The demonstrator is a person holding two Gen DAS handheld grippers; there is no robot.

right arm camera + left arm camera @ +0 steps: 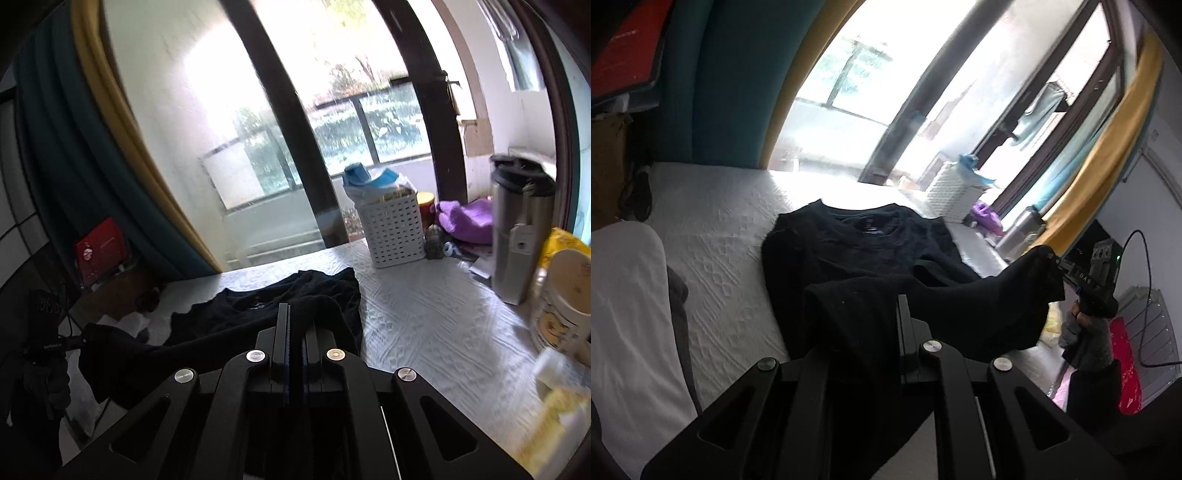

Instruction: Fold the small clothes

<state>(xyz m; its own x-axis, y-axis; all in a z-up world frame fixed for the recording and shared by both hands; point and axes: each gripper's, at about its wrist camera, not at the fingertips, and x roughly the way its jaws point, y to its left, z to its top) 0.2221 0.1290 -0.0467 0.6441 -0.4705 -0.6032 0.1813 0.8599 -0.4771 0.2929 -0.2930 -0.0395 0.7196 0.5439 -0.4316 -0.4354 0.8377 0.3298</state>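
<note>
A black t-shirt lies on a white quilted bed, collar and label toward the window at 12 o'clock. Its lower hem is lifted off the bed and stretched between two grippers. The left gripper has its jaws clamped on a bunched fold of the hem, dark cloth spilling over and beside the fingers at 6 o'clock in the left wrist view. The right gripper has its jaws pressed together on the other hem corner, the cloth draped just ahead of the tips; in the left wrist view it shows at 3 o'clock, gripping a raised peak of fabric, with a gloved hand on its handle.

Open bed lies on both sides of the t-shirt. Toward 9 o'clock in the left wrist view a wide bare strip runs to a white pillow at the bed's edge. Toward 3 o'clock in the right wrist view bare quilt reaches a crowded margin: a white perforated basket at about 1 o'clock (stuffed with bags), a purple cloth beside it, a steel flask at 2 o'clock, and a cream tub at 3 o'clock, blurred. The basket stands near the shirt's far shoulder but apart from it.

The far edge of the bed meets the window's glass and dark frame, with a teal and yellow curtain at 10 o'clock.
</note>
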